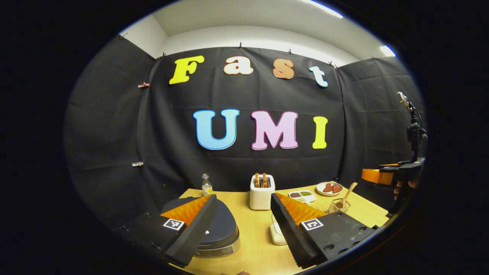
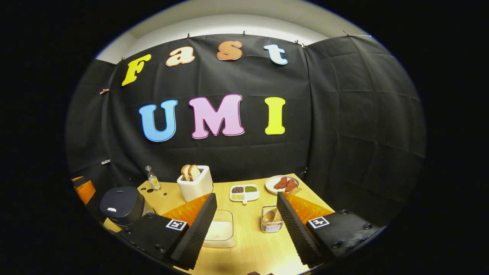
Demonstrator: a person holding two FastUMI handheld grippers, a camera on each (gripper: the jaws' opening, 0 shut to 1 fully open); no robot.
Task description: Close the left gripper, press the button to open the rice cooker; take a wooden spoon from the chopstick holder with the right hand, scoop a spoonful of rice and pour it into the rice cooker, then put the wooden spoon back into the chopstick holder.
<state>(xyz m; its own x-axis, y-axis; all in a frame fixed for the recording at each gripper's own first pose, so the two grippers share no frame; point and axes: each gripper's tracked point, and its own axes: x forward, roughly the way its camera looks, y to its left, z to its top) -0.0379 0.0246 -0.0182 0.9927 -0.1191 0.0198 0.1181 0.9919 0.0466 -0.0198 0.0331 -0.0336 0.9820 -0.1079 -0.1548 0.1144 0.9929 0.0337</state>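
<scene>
The dark rice cooker (image 1: 223, 229) (image 2: 122, 204) stands at the table's left with its lid down. My left gripper (image 1: 243, 196) hovers open above and just right of it, nothing between its fingers. A wire chopstick holder (image 1: 338, 207) (image 2: 272, 223) holds the wooden spoon (image 1: 348, 194) (image 2: 269, 216). The rice container (image 2: 219, 230) (image 1: 277, 233), a shallow box of white rice, lies left of the holder. My right gripper (image 2: 246, 195) is open and empty, raised above the container and holder. In the left gripper view it shows at the far right (image 1: 374, 175), held by a hand (image 1: 405, 185).
A white toaster (image 1: 262, 193) (image 2: 195, 183) with bread stands at the back centre, a small bottle (image 1: 206, 186) (image 2: 153, 178) to its left. A divided dish (image 2: 244, 193) and a plate (image 2: 282, 184) of red pieces sit at the back right. Black cloth walls close the booth.
</scene>
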